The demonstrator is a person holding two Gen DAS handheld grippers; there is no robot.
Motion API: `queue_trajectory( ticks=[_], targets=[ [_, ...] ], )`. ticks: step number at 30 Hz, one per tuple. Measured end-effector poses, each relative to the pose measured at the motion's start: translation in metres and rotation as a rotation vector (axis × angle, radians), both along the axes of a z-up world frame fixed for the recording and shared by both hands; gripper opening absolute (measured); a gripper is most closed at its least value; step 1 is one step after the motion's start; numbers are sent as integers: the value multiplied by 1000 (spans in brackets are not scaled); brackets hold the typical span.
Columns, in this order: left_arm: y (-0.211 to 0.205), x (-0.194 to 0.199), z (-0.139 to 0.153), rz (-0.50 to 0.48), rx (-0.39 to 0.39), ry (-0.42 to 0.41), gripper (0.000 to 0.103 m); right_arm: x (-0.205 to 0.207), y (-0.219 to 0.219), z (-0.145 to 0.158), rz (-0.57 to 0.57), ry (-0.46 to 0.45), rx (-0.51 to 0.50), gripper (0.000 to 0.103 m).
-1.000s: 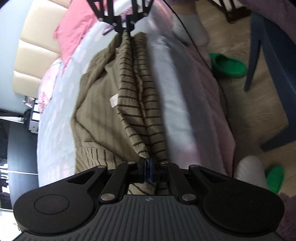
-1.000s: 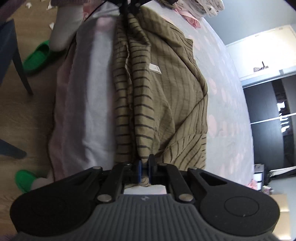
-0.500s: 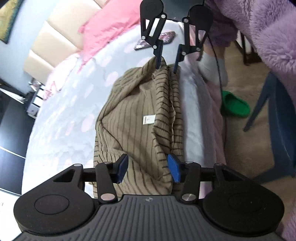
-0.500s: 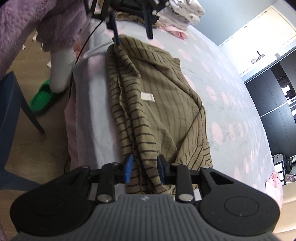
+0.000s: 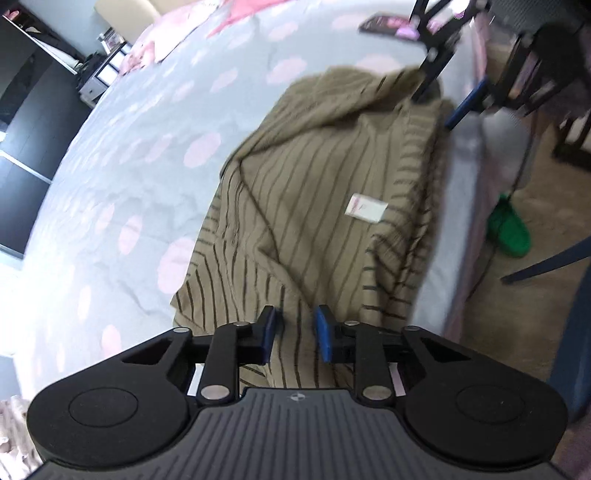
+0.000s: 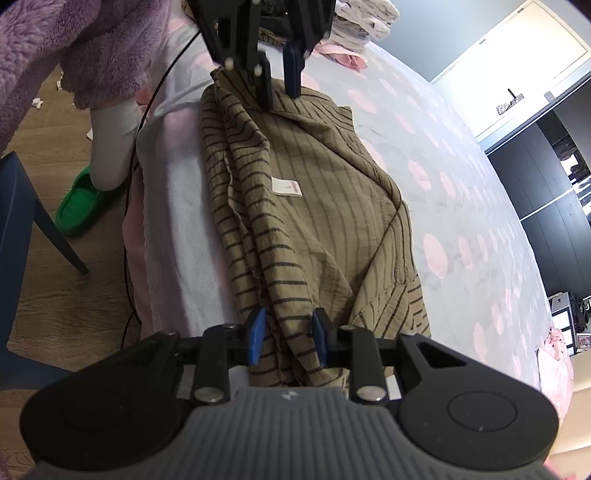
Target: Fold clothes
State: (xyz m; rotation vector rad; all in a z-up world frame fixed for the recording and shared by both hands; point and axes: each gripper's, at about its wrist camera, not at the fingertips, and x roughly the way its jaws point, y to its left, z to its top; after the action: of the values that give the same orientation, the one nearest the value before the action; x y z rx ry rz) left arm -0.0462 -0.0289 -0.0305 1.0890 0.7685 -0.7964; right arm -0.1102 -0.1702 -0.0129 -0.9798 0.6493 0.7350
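An olive shirt with dark stripes (image 5: 317, 206) lies folded lengthwise near the bed's edge, its white label (image 5: 365, 208) facing up. It also shows in the right wrist view (image 6: 314, 214). My left gripper (image 5: 295, 332) is open just above one end of the shirt, holding nothing. My right gripper (image 6: 288, 338) is open over the opposite end, with cloth lying between its blue pads but not clamped. Each gripper shows at the far end in the other's view: the right one (image 5: 447, 96) and the left one (image 6: 279, 88).
The bed (image 5: 140, 177) has a grey sheet with pink dots. A pile of clothes (image 6: 362, 22) lies at its far end. Beside the bed are a wooden floor, a green slipper (image 5: 511, 232), a blue chair leg (image 6: 40, 218) and the person's purple robe (image 6: 92, 44).
Both grippers were shut on the shirt's ends a second ago, holding it stretched. They have opened and let it down onto the bed, and both have lifted slightly.
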Motion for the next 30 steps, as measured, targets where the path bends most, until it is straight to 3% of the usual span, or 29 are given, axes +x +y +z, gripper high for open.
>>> queue_trajectory(
  ticks=[3, 5, 8, 11, 13, 22, 25, 30],
  targets=[
    [4, 2, 0, 17, 6, -43, 1, 2, -1, -3, -1, 0, -35, 5],
    [11, 9, 11, 64, -34, -53, 1, 2, -3, -3, -16, 9, -31, 4],
    [28, 30, 41, 193, -155, -46, 0, 3, -6, -3, -27, 16, -33, 3],
    [45, 51, 63, 305, -279, 10, 0, 4, -5, -1, -31, 3, -27, 2],
    [48, 53, 65, 322, -302, 19, 0, 5, -4, 0, -41, -10, -28, 2],
    [56, 39, 66, 172, -247, 90, 2, 12, -14, 5, -88, -13, -42, 3],
    [50, 33, 66, 89, -220, 96, 11, 12, -13, 5, -81, -10, -51, 3],
    [35, 18, 81, -151, -128, 87, 34, 14, -17, 7, -86, -2, -47, 3]
  ],
)
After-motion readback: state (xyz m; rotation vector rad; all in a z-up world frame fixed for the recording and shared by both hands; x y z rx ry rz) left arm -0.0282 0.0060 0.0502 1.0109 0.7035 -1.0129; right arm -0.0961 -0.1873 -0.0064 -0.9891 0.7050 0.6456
